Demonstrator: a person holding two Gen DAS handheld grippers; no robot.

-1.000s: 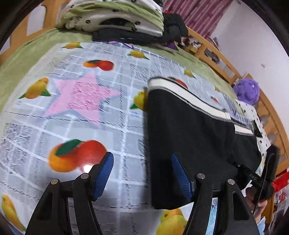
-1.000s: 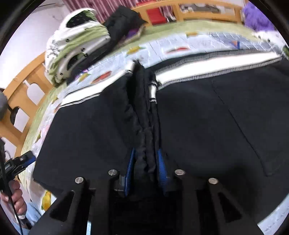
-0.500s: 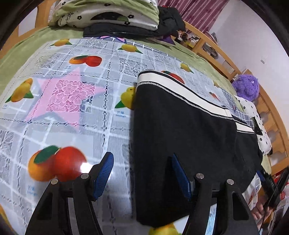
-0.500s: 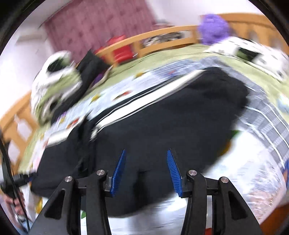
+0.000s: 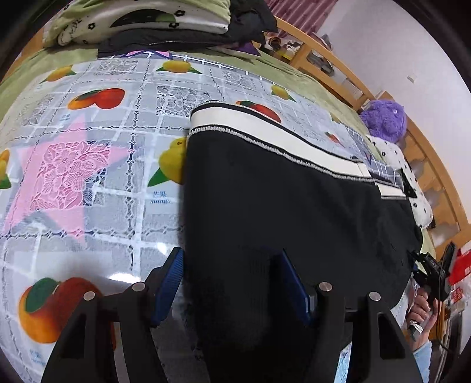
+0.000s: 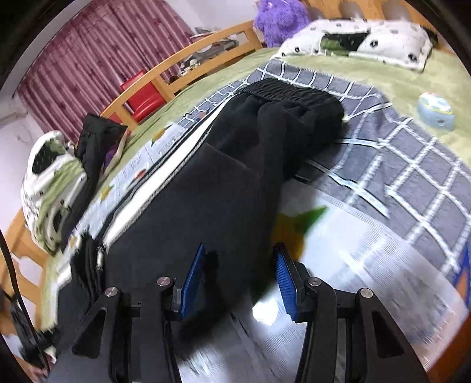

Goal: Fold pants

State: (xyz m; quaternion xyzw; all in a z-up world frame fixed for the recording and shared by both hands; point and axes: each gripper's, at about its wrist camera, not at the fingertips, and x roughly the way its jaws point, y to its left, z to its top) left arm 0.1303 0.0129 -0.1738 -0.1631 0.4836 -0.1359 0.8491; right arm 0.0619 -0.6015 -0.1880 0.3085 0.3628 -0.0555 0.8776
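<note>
Black pants (image 5: 282,206) with a white side stripe lie folded lengthwise on the fruit-print tablecloth (image 5: 88,176). My left gripper (image 5: 232,282) is open, its jaws either side of the pants' left near edge. In the right wrist view the pants (image 6: 212,188) stretch away to the elastic waistband at the far end. My right gripper (image 6: 238,277) is open over the pants' near right edge and holds nothing.
A pile of folded bedding and dark clothes (image 5: 153,26) sits at the far end. A purple plush toy (image 5: 385,120) and a spotted pillow (image 6: 362,41) lie by the wooden bed rail (image 6: 182,67). A grey checked blanket (image 6: 412,165) and a small round box (image 6: 435,109) lie right.
My right gripper has let go of the bunched pants, opened and swung right toward the waistband end. My left gripper has moved in so the pants' edge sits between its jaws.
</note>
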